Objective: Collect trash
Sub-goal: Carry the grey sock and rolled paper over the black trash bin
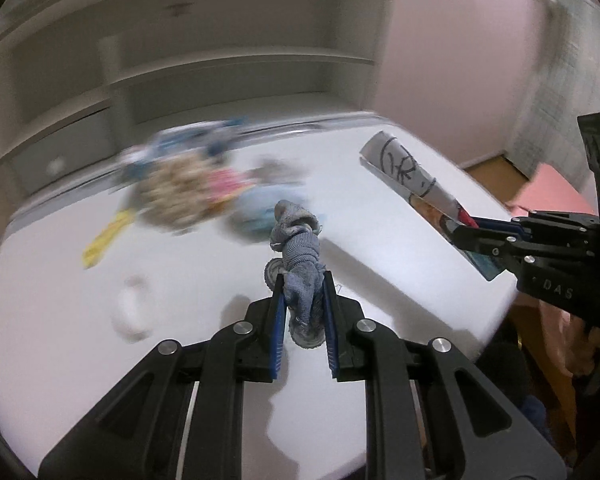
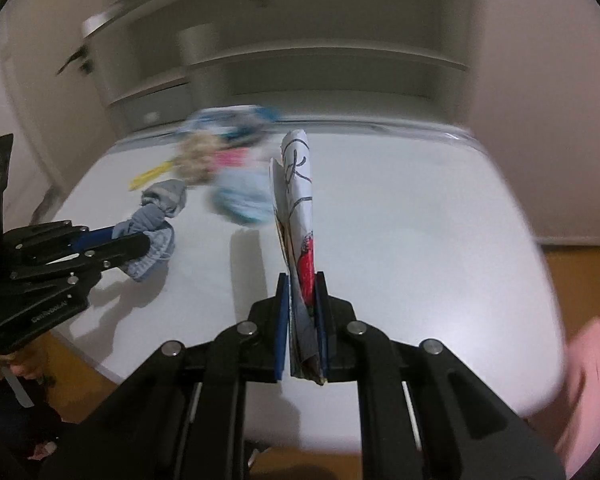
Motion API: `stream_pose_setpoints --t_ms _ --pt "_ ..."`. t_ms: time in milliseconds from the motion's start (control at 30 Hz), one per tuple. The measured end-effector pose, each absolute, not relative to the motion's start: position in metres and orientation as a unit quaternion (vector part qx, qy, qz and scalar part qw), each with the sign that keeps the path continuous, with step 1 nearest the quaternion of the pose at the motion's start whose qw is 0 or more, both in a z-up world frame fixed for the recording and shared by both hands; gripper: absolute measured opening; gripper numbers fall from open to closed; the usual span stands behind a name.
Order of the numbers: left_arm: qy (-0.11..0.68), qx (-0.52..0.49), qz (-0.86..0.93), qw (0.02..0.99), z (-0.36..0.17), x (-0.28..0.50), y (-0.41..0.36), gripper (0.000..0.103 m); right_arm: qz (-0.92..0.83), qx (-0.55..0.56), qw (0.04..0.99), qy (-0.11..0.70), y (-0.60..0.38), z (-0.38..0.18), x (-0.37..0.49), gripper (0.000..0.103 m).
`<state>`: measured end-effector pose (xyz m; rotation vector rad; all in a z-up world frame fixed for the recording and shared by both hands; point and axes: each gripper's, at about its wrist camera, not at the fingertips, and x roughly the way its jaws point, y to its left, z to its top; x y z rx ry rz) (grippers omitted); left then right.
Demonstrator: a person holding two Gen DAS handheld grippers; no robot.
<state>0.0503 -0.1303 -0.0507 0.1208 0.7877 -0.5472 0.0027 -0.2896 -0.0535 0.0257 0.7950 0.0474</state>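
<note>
My left gripper (image 1: 303, 286) is shut on a knotted grey-blue sock (image 1: 300, 256) and holds it above the white table (image 1: 180, 360). It also shows in the right wrist view (image 2: 140, 240) with the sock (image 2: 156, 216). My right gripper (image 2: 302, 284) is shut on a folded paper with drawings (image 2: 300, 208), held upright over the table. The right gripper (image 1: 466, 228) and the paper (image 1: 404, 168) show at the right of the left wrist view.
A blurred heap of clutter (image 1: 188, 188) lies at the far side of the table, with a pale blue item (image 2: 242, 198) and a yellow strip (image 1: 106, 236) nearby. A white ring (image 1: 130, 308) lies at the left. White shelves (image 1: 240, 60) stand behind. Wooden floor (image 2: 580, 276) lies to the right.
</note>
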Motion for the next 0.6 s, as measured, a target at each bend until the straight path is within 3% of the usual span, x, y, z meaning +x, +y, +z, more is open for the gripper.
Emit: stream_pose_setpoints --t_ms 600 --pt "0.355 0.175 -0.526 0.753 -0.073 -0.065 -0.467 0.016 -0.276 0.212 0.861 0.371 -0.578 -0.117 -0.234 0.013"
